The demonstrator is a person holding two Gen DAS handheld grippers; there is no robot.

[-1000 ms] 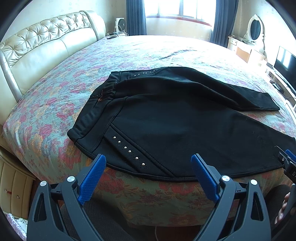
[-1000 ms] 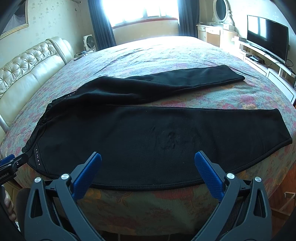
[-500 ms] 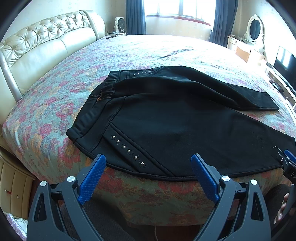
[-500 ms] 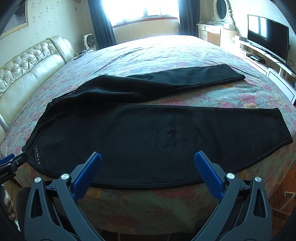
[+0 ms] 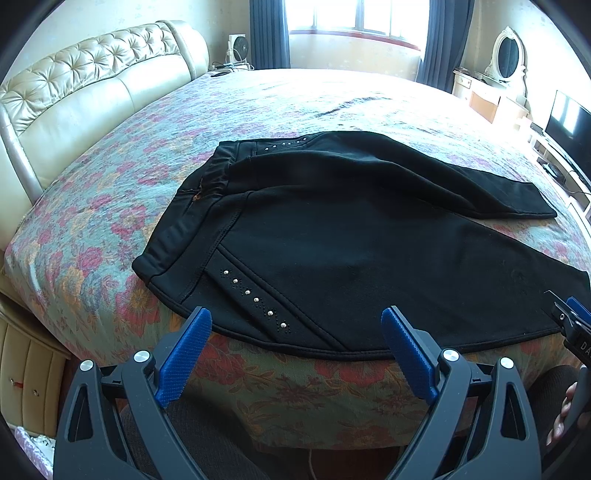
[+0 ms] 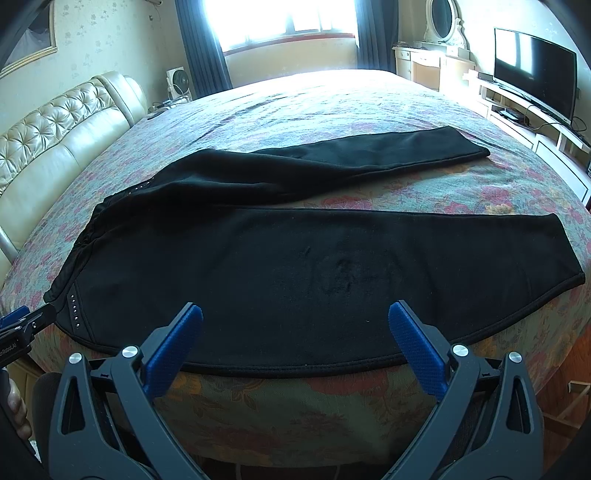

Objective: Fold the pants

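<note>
Left wrist view: left claw (image 5: 295,325) spread wide, blue pads (image 5: 183,356) apart and holding nothing, poised just off the near edge of the bed (image 5: 110,206), over the hip of the black pants (image 5: 332,236). Directly ahead, a slanted row of silver studs (image 5: 255,299) along the pocket seam, waistband (image 5: 173,225) turned toward the cream tufted headboard (image 5: 85,85). At the right rim, tip of the right claw (image 5: 574,325) just beside the hem of the near leg.

Right wrist view: right claw (image 6: 295,328) equally wide, empty, hovering at the bed's edge above the near leg of the pants (image 6: 295,266). Garment spread flat on the floral bedspread (image 6: 332,103), waist to the left, both legs running to the right. Near leg (image 6: 406,258) lying along the mattress edge, its seam overhanging slightly; far leg (image 6: 369,155) angled away toward the foot of the bed, a wedge of bedspread showing between the two. Left claw (image 6: 22,325) peeking in at the left rim, next to the studded hip corner.

Beyond: sunlit window (image 6: 280,22) with dark blue curtains, small fan (image 6: 177,81) beside the headboard, dresser with oval mirror (image 6: 441,18), television (image 6: 533,70) on a low white stand at right.
</note>
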